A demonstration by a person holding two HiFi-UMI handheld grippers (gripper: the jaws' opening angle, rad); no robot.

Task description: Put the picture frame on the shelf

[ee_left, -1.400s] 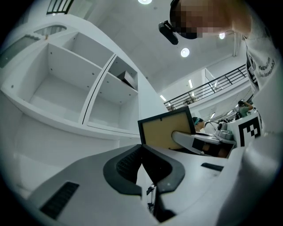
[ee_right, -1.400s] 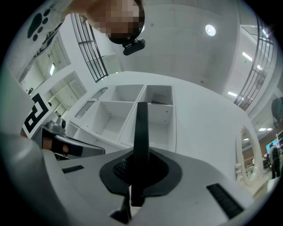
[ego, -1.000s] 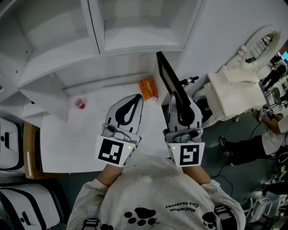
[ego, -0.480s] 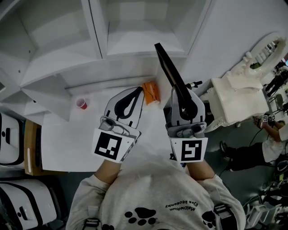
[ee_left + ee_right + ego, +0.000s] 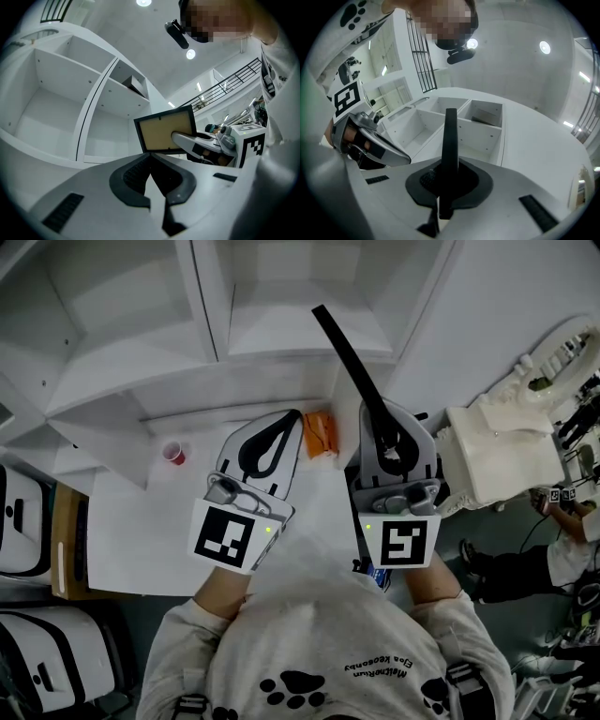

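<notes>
**A:** Above the white tabletop (image 5: 141,531), just before the white compartment shelf (image 5: 208,296), the thin black rectangular picture frame (image 5: 349,367) is held edge-on. The right gripper (image 5: 379,418) clamps it at one edge, jaws nearly together across its thickness.

**B:** And the left gripper (image 5: 289,420)?

**A:** Closed on nothing, alongside. The frame looks light and stiff, but the smooth moulding may slip, and any glass would be fragile.

**B:** So pinch the rim, not the face.
</notes>
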